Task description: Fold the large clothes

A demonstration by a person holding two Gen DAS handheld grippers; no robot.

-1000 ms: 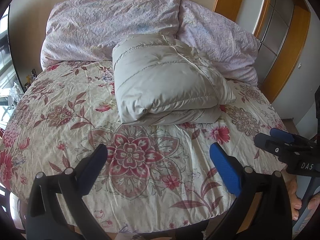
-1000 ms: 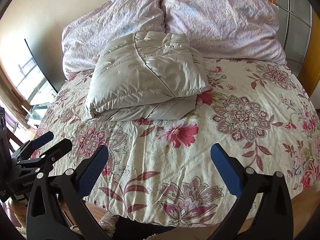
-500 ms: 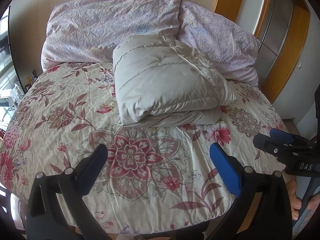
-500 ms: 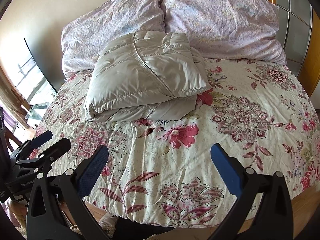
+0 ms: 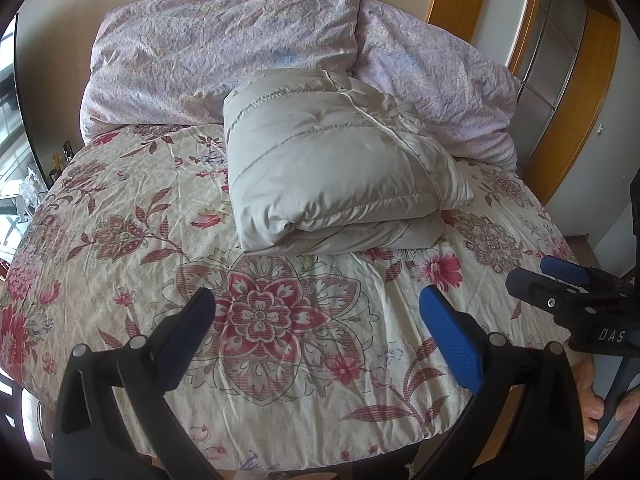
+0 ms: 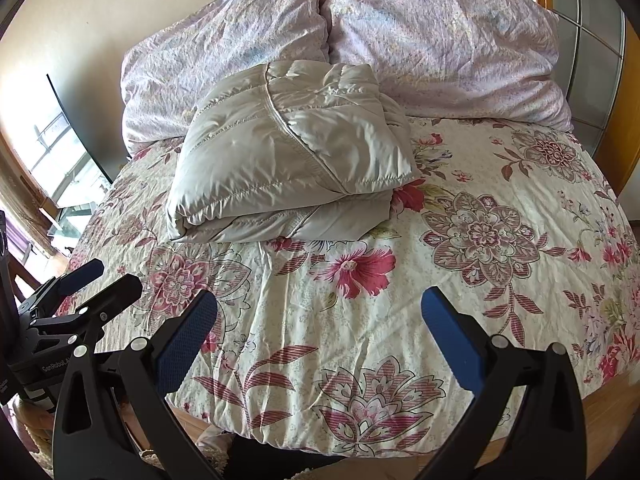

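Note:
A grey padded jacket (image 5: 336,164) lies folded into a thick bundle on the flowered bedspread (image 5: 264,320), near the pillows; it also shows in the right wrist view (image 6: 288,160). My left gripper (image 5: 316,300) is open and empty, held above the near part of the bed, well short of the jacket. My right gripper (image 6: 318,302) is open and empty, also over the near part of the bed. Each gripper shows in the other's view: the right one (image 5: 560,284) at the right edge, the left one (image 6: 92,284) at the left edge.
Two lilac pillows (image 5: 224,52) (image 6: 440,36) lean on the wall behind the jacket. A wooden-framed wardrobe (image 5: 560,60) stands right of the bed. A window and a dark panel (image 6: 76,132) are on the left. The bed's near edge (image 6: 360,444) lies below the grippers.
The left wrist view has tilted down slightly, so the jacket sits a little higher in it. The jacket and the right gripper have not visibly moved. Both grippers stay open.

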